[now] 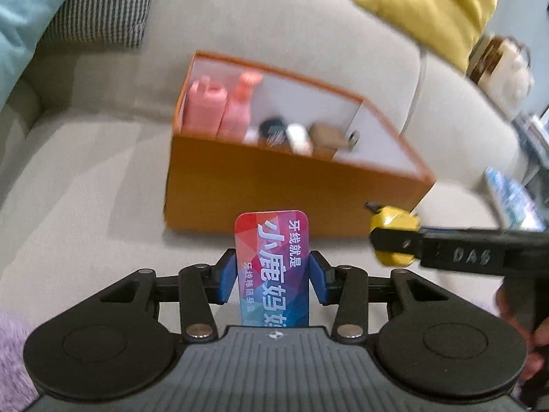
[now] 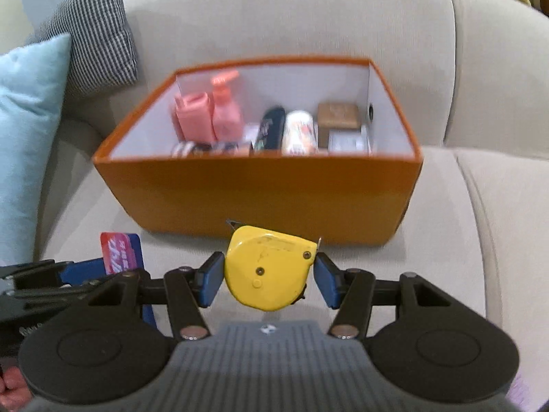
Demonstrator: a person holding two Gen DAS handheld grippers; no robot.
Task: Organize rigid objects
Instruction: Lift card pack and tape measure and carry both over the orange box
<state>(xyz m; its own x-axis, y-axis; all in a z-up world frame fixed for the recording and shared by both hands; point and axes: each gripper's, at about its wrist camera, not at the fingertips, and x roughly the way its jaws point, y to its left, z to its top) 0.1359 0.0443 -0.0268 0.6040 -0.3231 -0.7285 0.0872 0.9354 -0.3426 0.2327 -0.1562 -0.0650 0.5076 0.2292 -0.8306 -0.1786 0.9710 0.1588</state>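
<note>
Beige sofa (image 2: 446,206) for a surface, seat and backrest both in view; one light blue cushion (image 2: 27,120), one checked grey cushion (image 2: 99,27) and one yellow cushion (image 1: 429,3) along the back. One orange box (image 2: 257,199) with white lining on the seat, holding two pink bottles (image 2: 209,113), one dark tube, one white roll, one brown box and a few smaller blurred items. Left claw (image 1: 272,276) clamped on one colourful floss-pick case (image 1: 272,264), upright, just before the box. Right claw (image 2: 269,279) clamped on one yellow tape measure (image 2: 267,271), beside the left, near the box front.
</note>
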